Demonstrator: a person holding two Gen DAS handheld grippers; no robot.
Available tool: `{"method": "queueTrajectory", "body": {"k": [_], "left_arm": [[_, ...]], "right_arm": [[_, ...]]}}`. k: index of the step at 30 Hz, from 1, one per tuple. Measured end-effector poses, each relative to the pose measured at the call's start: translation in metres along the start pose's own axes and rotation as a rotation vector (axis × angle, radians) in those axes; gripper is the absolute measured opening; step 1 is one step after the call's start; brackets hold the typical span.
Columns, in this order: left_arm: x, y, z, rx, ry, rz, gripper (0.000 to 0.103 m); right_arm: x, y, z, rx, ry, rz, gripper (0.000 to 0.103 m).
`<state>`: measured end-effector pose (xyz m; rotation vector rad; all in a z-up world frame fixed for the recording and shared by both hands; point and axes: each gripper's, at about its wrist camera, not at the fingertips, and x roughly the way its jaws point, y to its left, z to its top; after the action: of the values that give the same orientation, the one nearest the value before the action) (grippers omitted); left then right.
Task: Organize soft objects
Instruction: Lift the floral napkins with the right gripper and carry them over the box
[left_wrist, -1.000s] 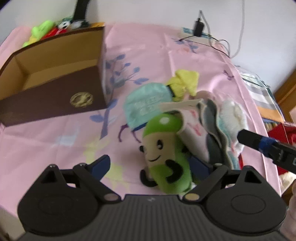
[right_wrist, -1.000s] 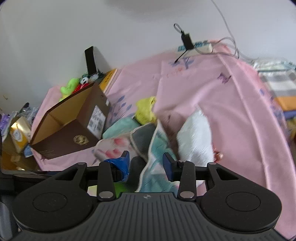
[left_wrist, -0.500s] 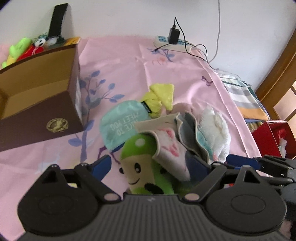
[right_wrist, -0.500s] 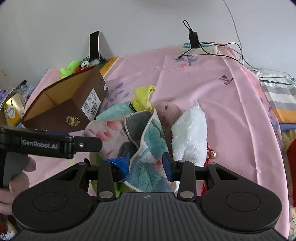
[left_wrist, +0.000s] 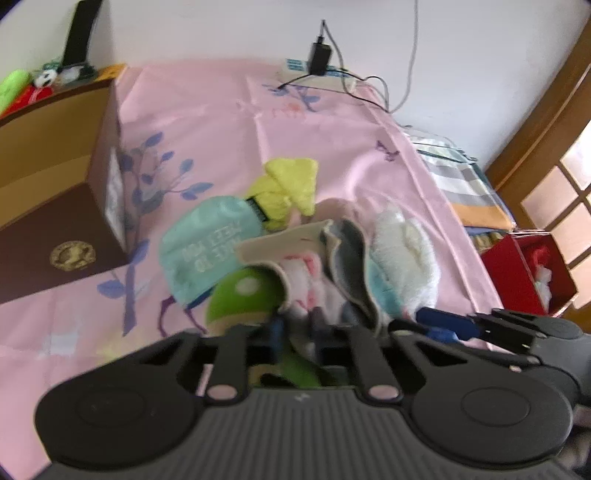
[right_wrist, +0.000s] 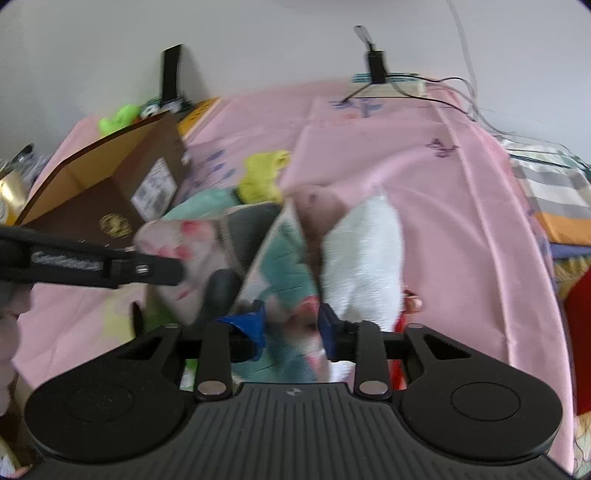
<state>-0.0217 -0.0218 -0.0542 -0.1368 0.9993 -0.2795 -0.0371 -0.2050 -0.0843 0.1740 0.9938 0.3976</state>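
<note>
At the far left a brown cardboard box (left_wrist: 55, 206) lies on its side on the pink sheet (left_wrist: 207, 110), its tan inside facing out and a gold seal on its dark flap. Just right of it lies a flat mint-green fabric pouch (left_wrist: 207, 251) with printed lettering, and behind that a crumpled yellow cloth (left_wrist: 288, 184).

The left gripper (left_wrist: 295, 336) is low over the pile, pointing forward; its fingers are drawn close together on a pink-and-white patterned cloth (left_wrist: 299, 273), with the round green plush toy (left_wrist: 240, 295) directly beneath. The frame is blurred here, so the cloth seems pinched rather than merely touched.

Next comes a grey-lined cloth (left_wrist: 351, 266) standing in a wavy fold, then a fluffy white towel (right_wrist: 365, 266).

The right gripper (right_wrist: 290, 326) comes in level from the right, its blue-padded fingers partly closed around the hem of a teal leaf-print cloth (right_wrist: 288, 273) that rises tent-like between the grey-lined cloth and the towel.
</note>
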Motion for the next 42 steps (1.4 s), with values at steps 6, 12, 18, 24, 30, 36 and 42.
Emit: {"method": "queueTrajectory", "body": {"k": [6,12,18,24,30,36,42], "left_arm": [[-0.011,-0.009,0.005,0.009,-0.043,-0.041,0.001],[-0.030,-0.018,0.021,0.028,-0.107,-0.072,0.001],[-0.042,-0.019,0.024,0.027,-0.129,-0.090,0.001],[-0.050,-0.005,0.025,0.013,-0.153,-0.054,0.001],[-0.042,0.008,0.020,-0.043,-0.115,-0.050,0.001],[-0.068,0.005,0.037,-0.027,-0.188,-0.067,0.001],[-0.104,0.010,0.066,0.014,-0.292,-0.021,0.001]], "right_arm": [[-0.011,-0.020,0.002,0.129,-0.048,0.083,0.002],[-0.022,-0.012,0.009,0.148,-0.035,0.280,0.011],[-0.005,0.000,0.001,0.061,-0.018,0.077,0.012],[-0.001,-0.025,-0.002,0.119,-0.022,0.073,0.001],[-0.003,-0.029,-0.003,0.195,-0.005,0.168,0.000],[-0.013,-0.036,0.016,0.324,-0.021,0.295,0.000],[-0.028,-0.026,0.057,0.319,-0.109,0.428,0.000]]}}
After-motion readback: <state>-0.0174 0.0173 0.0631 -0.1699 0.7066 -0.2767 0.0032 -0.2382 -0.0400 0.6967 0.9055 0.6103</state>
